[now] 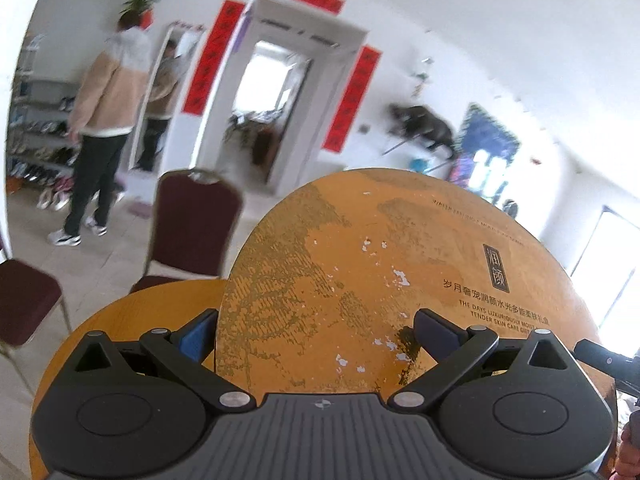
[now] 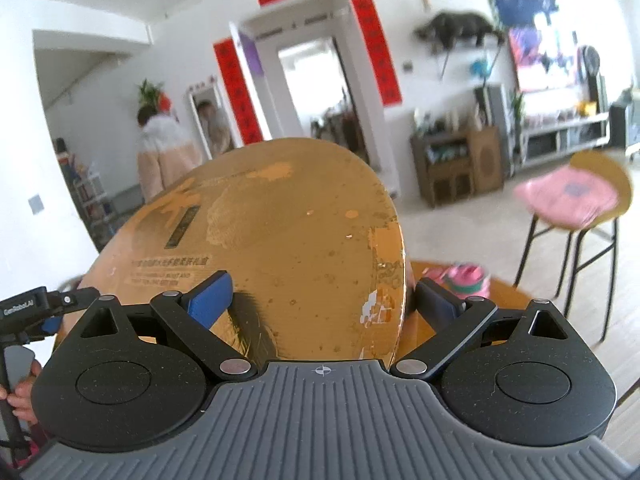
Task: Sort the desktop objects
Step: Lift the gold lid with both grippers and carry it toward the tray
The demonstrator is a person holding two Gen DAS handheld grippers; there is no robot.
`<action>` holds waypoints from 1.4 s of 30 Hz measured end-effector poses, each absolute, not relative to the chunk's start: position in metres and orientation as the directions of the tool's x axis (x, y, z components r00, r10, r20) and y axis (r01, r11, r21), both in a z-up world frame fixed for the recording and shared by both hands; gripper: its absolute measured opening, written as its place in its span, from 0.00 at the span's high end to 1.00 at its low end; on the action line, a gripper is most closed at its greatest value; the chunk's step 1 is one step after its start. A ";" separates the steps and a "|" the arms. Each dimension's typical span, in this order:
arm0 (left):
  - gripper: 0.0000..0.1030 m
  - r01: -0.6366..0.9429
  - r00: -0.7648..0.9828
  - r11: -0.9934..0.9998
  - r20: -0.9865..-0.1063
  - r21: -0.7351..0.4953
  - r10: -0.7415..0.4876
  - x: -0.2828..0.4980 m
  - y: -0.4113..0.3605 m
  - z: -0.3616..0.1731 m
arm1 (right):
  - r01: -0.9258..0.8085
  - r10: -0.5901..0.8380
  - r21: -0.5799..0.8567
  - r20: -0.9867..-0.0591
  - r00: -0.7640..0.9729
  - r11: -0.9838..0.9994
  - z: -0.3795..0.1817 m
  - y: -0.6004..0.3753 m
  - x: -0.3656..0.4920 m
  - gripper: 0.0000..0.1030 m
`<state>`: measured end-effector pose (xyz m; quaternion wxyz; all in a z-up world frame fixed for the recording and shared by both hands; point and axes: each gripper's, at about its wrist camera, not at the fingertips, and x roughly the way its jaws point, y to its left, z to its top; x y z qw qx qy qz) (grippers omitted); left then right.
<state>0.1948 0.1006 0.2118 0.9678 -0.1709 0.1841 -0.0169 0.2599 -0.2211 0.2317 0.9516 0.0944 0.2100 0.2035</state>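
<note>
Left wrist view: the left claw (image 1: 316, 334) has its two blue pads pressed against opposite sides of an orange gift box (image 1: 384, 272), pinching its near end. The box is flat cardboard with a worn matte face: gold speckled print across the left half, white chips where the coating has flaked, a dark plaque of Chinese characters and lines of small printed text toward the right. Its broad face is turned up toward the camera, and its long axis runs away from the claw, the far edge rising well above the orange wooden bench (image 1: 132, 320), whose round rim shows below and left of it. A dark red padded chair (image 1: 192, 224) with a metal frame stands beyond the bench; a person (image 1: 104, 120) in a beige and white fleece jacket stands by a shoe rack. The picture is motion-blurred.

Right wrist view: the right claw (image 2: 322, 298) likewise clamps the same box (image 2: 280, 232), left pad on its face-side edge and right pad against the scuffed right edge, where the paper is peeling. The box tilts up and away, its long axis pointing forward toward the doorway. At lower left, part of the left claw (image 2: 52, 312) is visible, its hold not readable here. Something pink (image 2: 466, 276), blurred, lies on the bench at right, and a pink-cushioned stool (image 2: 576, 200) stands on the floor behind.
</note>
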 end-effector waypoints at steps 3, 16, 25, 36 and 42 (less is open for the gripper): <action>0.03 0.032 0.937 0.938 -0.315 -0.346 -0.148 0.169 0.082 0.218 | -0.326 0.395 0.245 -0.333 0.856 0.913 0.258 -0.245 0.211 0.05; 0.03 0.066 0.907 0.948 -0.376 -0.312 -0.187 0.090 0.019 0.162 | -0.228 0.301 0.217 -0.417 0.857 0.949 0.240 -0.331 0.068 0.05; 0.03 -0.100 0.823 0.937 -0.558 -0.335 -0.111 0.065 0.001 0.069 | -0.220 0.343 0.268 -0.633 0.694 0.938 0.136 -0.361 0.062 0.05; 0.02 -0.238 0.783 0.886 -0.618 -0.399 -0.068 0.056 -0.008 0.037 | -0.295 0.332 0.179 -0.704 0.628 0.938 0.114 -0.359 0.069 0.05; 0.02 -0.223 0.796 0.884 -0.600 -0.410 -0.078 0.044 -0.023 0.036 | -0.304 0.313 0.143 -0.704 0.638 0.942 0.132 -0.356 0.084 0.05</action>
